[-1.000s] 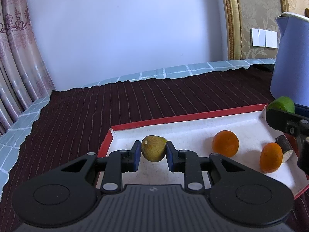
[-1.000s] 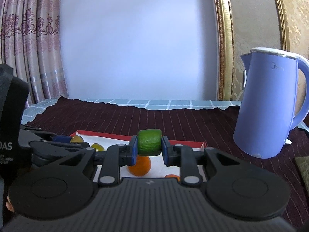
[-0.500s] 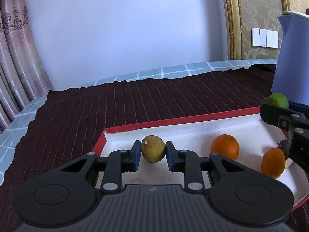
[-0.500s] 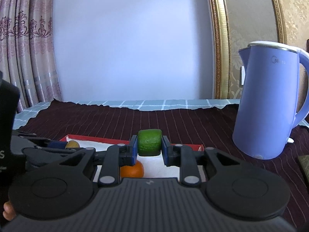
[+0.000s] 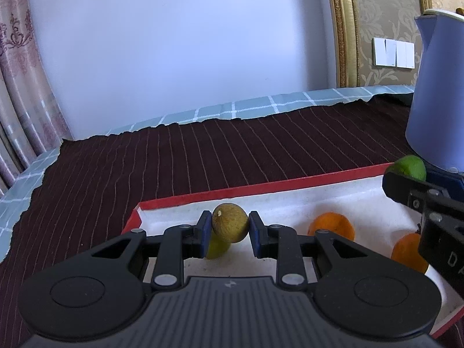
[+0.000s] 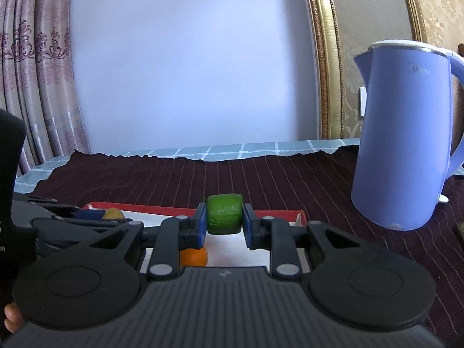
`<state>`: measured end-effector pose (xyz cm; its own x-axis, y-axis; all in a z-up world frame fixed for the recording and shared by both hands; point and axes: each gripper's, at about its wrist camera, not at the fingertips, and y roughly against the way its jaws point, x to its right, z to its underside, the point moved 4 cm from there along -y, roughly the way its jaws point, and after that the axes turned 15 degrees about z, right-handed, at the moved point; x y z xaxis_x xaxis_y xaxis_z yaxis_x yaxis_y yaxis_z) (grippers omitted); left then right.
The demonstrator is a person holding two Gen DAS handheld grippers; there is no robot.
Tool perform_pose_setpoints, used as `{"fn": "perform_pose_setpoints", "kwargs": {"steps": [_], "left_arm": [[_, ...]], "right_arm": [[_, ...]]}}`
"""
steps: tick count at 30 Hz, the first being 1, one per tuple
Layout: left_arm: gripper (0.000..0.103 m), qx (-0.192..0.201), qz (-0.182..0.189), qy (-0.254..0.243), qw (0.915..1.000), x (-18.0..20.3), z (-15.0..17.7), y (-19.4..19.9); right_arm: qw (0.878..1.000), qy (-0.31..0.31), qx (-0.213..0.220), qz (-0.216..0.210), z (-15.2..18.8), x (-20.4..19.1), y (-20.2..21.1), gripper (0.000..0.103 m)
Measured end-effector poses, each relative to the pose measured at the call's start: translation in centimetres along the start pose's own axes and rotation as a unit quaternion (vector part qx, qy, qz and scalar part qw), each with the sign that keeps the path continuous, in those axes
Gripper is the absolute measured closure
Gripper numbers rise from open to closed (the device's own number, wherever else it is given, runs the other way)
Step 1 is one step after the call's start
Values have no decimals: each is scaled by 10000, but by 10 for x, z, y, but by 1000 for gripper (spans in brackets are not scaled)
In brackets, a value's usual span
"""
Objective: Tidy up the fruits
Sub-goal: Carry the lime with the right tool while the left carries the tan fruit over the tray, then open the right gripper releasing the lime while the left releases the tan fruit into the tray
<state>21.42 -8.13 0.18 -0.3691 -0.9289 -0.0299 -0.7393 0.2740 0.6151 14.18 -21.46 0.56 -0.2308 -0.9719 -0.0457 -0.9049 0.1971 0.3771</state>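
My left gripper [image 5: 229, 229] is shut on a brownish-green round fruit [image 5: 229, 222], held over the left end of a red-rimmed white tray [image 5: 261, 188]. A yellow-green fruit [image 5: 216, 248] lies in the tray just below it. Two oranges [image 5: 332, 224] [image 5: 406, 250] rest in the tray further right. My right gripper [image 6: 224, 221] is shut on a green lime [image 6: 224, 214] above the tray's [image 6: 179, 210] far side. The lime [image 5: 409, 166] and the right gripper's body show at the right edge of the left wrist view. One orange [image 6: 193, 256] sits under the right gripper.
A blue electric kettle [image 6: 403, 142] stands on the dark striped cloth [image 6: 261, 174] to the right of the tray. A checked light-blue cloth [image 5: 261, 107] runs along the wall behind. Curtains [image 6: 32, 72] hang at the left. A fingertip [image 6: 10, 317] shows at the lower left.
Both grippers, still holding their fruit, drifted slightly toward each other over the tray. The yellow-green fruit under the left gripper has come into view.
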Motion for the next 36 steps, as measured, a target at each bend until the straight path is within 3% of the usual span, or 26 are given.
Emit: {"fn": "perform_pose_setpoints", "kwargs": {"steps": [17,23,33,36], "left_arm": [[76,-100,-46,-14,9999,3,-4,-12],[76,-116,-74,-16,9999,3,-4,-13],[76,-212,-88,24,9997,2,-3,-15],[76,-234,-57,39,9997,2,-1,-15]], "right_arm": [[9998,22,-183,40,6,1,-8,79],[9999,56,-111,70,5,1,-6,67],[9999,9,-86,92,7,3,-5,67],[9999,9,-61,103,7,3,-4,61]]}}
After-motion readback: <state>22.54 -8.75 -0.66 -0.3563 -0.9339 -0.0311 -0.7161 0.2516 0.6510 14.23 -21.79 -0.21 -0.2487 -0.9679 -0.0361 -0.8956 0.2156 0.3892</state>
